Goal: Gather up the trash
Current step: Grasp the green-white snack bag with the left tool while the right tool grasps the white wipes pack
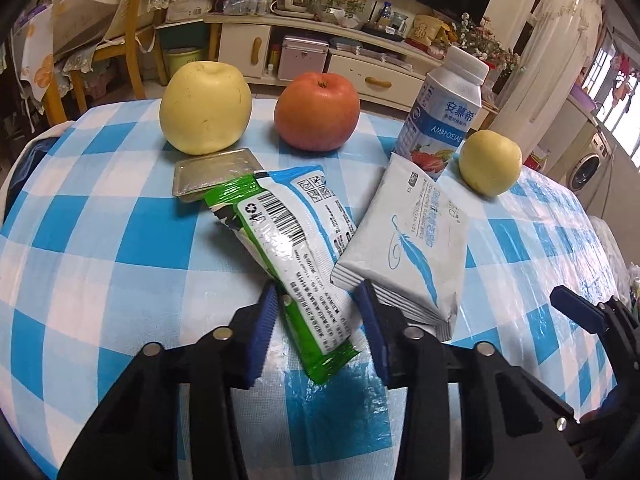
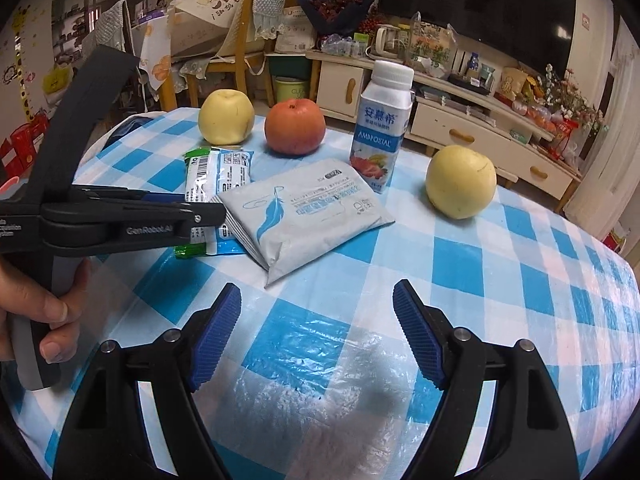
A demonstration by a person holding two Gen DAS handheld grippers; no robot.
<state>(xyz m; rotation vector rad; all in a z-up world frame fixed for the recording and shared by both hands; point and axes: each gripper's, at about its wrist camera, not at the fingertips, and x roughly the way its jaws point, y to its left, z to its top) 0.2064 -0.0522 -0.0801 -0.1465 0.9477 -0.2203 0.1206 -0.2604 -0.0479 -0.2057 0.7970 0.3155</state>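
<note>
A green and white snack wrapper (image 1: 288, 236) lies on the blue checked tablecloth (image 1: 104, 240); it also shows in the right wrist view (image 2: 218, 176). My left gripper (image 1: 320, 308) is open with its blue fingers either side of the wrapper's near end, not closed on it. A white tissue pack with a blue feather (image 1: 412, 244) lies just right of it, also in the right wrist view (image 2: 308, 212). A flat grey foil tray (image 1: 212, 170) lies behind the wrapper. My right gripper (image 2: 318, 324) is open and empty over bare cloth, in front of the tissue pack.
A yellow apple (image 1: 206, 106), a red apple (image 1: 317, 111), a yogurt bottle (image 1: 440, 116) and a smaller yellow apple (image 1: 490, 162) stand along the far side. The left gripper's body (image 2: 120, 220) and the hand holding it cross the left of the right wrist view.
</note>
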